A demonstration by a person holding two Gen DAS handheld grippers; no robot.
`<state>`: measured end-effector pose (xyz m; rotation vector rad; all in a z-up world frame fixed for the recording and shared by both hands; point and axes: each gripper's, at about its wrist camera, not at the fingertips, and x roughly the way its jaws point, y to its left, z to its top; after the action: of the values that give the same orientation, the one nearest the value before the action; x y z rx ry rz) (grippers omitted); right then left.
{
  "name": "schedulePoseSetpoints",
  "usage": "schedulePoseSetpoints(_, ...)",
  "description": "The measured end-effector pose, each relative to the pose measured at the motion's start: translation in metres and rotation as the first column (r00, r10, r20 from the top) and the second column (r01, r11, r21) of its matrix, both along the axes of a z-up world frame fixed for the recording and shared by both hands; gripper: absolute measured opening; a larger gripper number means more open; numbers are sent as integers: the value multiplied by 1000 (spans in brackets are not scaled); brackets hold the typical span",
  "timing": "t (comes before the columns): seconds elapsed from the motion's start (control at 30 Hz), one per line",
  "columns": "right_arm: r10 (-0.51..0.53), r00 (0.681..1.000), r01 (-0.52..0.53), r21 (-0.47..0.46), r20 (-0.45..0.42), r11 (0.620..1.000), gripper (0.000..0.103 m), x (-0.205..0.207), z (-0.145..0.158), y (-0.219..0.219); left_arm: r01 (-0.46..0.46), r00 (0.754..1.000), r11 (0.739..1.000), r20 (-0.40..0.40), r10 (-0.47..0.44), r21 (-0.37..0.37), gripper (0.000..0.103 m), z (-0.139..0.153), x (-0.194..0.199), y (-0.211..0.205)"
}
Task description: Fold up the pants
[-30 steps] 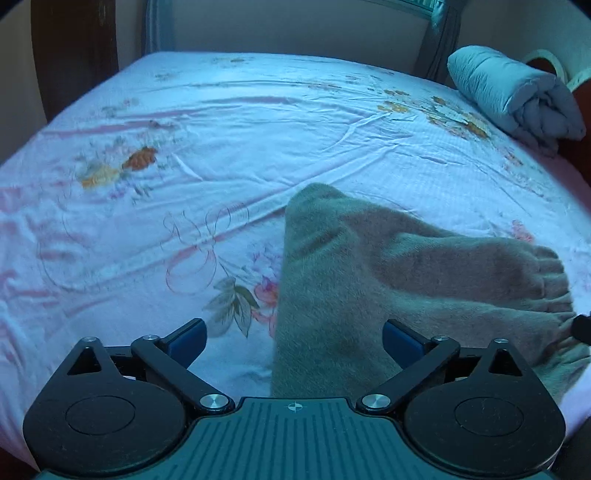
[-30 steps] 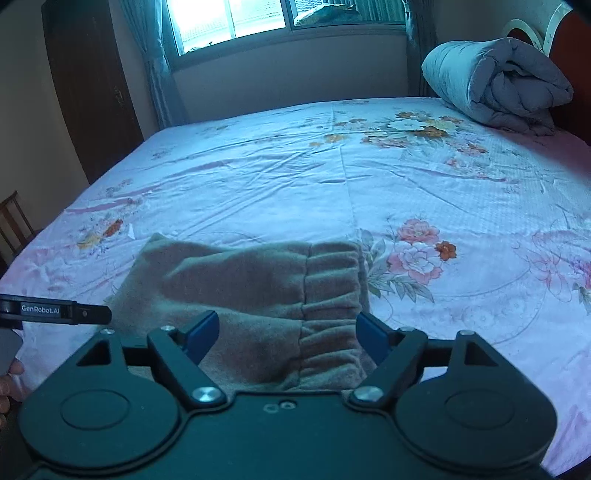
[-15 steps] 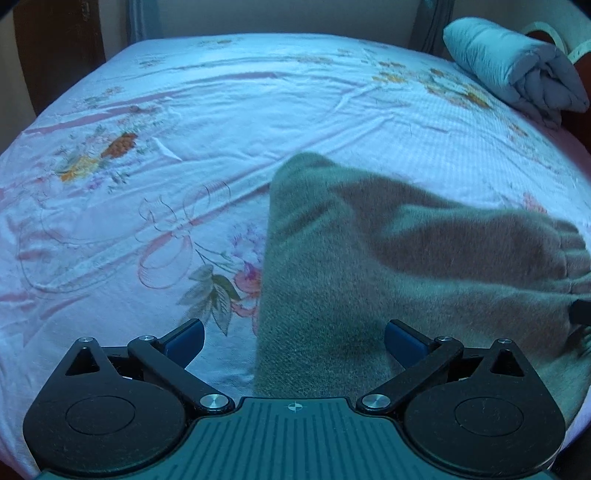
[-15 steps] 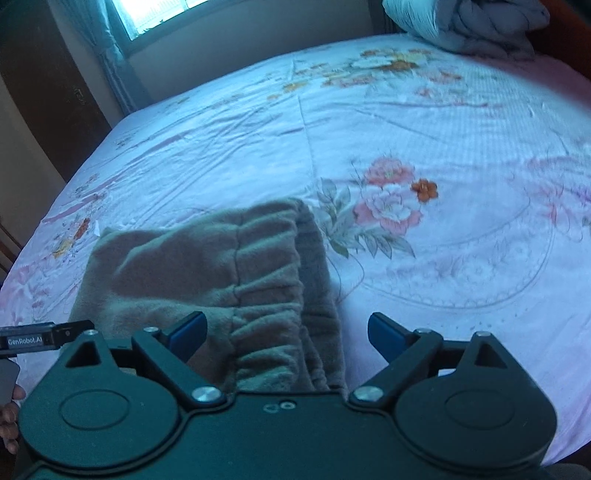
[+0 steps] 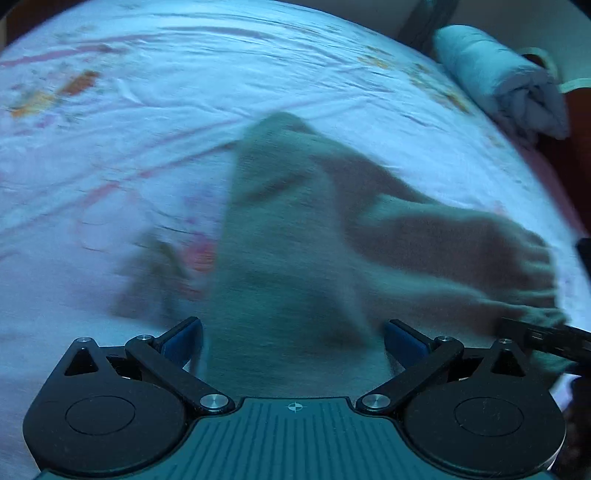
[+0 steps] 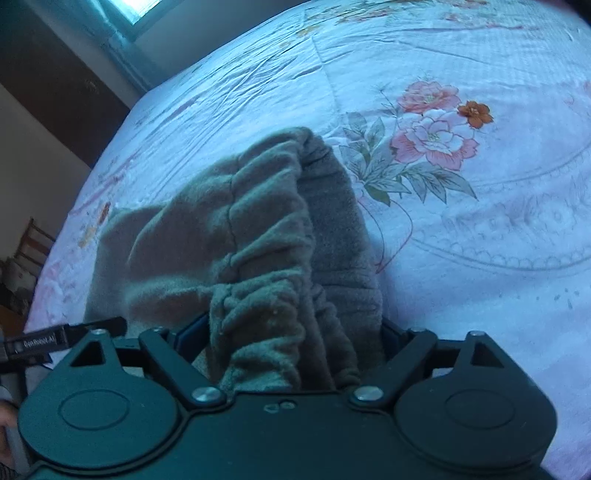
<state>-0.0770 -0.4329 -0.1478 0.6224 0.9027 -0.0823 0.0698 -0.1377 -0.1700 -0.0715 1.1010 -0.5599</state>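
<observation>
Olive-grey fleece pants lie folded on the flowered bed sheet; the left wrist view is blurred. My left gripper hangs open low over the pants' near edge, with cloth between its blue pads, which do not press on it. In the right wrist view the gathered waistband bunches up between the fingers of my right gripper. Its jaws are closing around that bunch and still stand wide. Each view shows the other gripper's black finger: the right one, the left one.
A rolled grey duvet lies at the bed's far right by the reddish headboard. A dark wardrobe, a window and a wooden chair stand beyond the bed's left side. Bare sheet stretches right of the pants.
Both grippers have dropped and tipped down toward the pants, which now fill more of each view. The right gripper rolled and now straddles the waistband bunch.
</observation>
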Motion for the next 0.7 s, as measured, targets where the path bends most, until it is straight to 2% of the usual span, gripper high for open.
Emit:
schedulePoseSetpoints(0.1, -8, 1000, 7, 47, 12, 999, 64, -7, 3, -6, 38, 998, 999, 44, -39, 35, 103, 2, -14, -15)
schedulePoseSetpoints(0.13, 6, 1000, -6, 56, 16, 998, 59, -9, 4, -7, 22, 999, 1000, 40, -23, 17, 103, 2, -13, -13)
schedulePoseSetpoints(0.17, 16, 1000, -18, 65, 19, 998, 58, -10, 5, -7, 2, 1000, 1000, 30, -2, -8, 101, 2, -11, -9)
schedulePoseSetpoints(0.23, 37, 999, -38, 62, 15, 997, 59, -9, 3, -11, -23, 1000, 1000, 19, 23, -15, 97, 4, -6, -2)
schedulePoseSetpoints(0.37, 60, 998, -60, 24, 11, 998, 73, -2, -1, -9, -1, 1000, 1000, 25, 0, 21, 97, 0, -3, -9)
schedulePoseSetpoints(0.4, 66, 998, -66, 2, 2, 998, 71, 1, -1, -4, -11, 999, 1000, 31, 11, 23, 92, 1, -3, -11)
schedulePoseSetpoints(0.43, 66, 998, -66, -8, 2, 998, 61, 3, 1, 0, -28, 999, 999, 38, 28, 17, 86, 4, -4, -10)
schedulePoseSetpoints(0.5, 65, 997, -65, 15, 30, 998, 44, -2, 8, 0, -39, 997, 999, 64, 37, 17, 65, 12, -6, -3)
schedulePoseSetpoints(0.53, 65, 997, -66, 14, 42, 998, 40, -5, 12, 1, -40, 997, 999, 71, 39, 10, 61, 15, -7, 1)
schedulePoseSetpoints(0.6, 65, 996, -66, 6, 59, 998, 38, -9, 20, 5, -53, 996, 998, 75, 54, -13, 47, 19, -6, 9)
schedulePoseSetpoints(0.7, 64, 991, -63, -10, 114, 998, 37, -11, 35, 12, -71, 991, 996, 106, 76, -54, 35, 31, -6, 16)
